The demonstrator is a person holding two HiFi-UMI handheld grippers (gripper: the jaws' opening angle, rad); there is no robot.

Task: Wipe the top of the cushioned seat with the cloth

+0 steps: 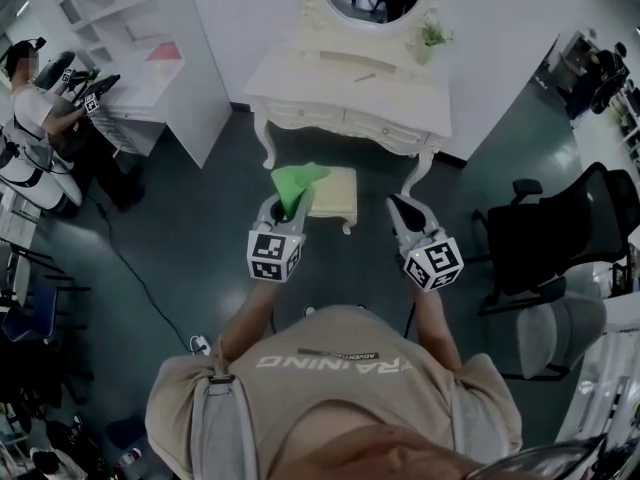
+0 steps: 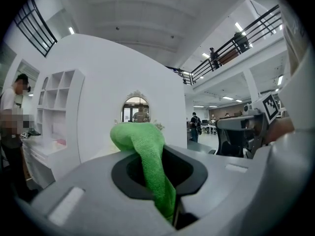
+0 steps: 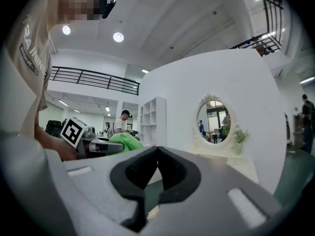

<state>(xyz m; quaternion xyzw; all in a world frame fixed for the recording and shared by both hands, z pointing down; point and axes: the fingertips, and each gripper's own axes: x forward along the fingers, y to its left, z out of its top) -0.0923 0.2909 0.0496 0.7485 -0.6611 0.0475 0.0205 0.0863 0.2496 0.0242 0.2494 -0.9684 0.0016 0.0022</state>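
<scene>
Between the jaws of the left claw a green cloth is pinched tight, and its loose end bunches up and flops over the tips. The right claw is held level beside it with its jaws closed together and nothing in them.

The cushioned seat, a small cream stool, lies beyond and below both claws. Its left corner is hidden behind the cloth. Both claw cameras look out level at a wall mirror, so the claws seem to be raised well above the seat, and the cloth does not appear to touch it. Wiping looks not yet started; this is the approach.

The next move likely calls for lowering the left claw until the cloth lies flat on the cushion, then sweeping it side to side.

Beyond the seat stands a white dressing table, and its curved legs flank the seat's far end, so strokes there have little room. The near side of the seat faces open floor. An office chair stands well to the right of the right claw, and a cable runs well to the left of the left claw.
</scene>
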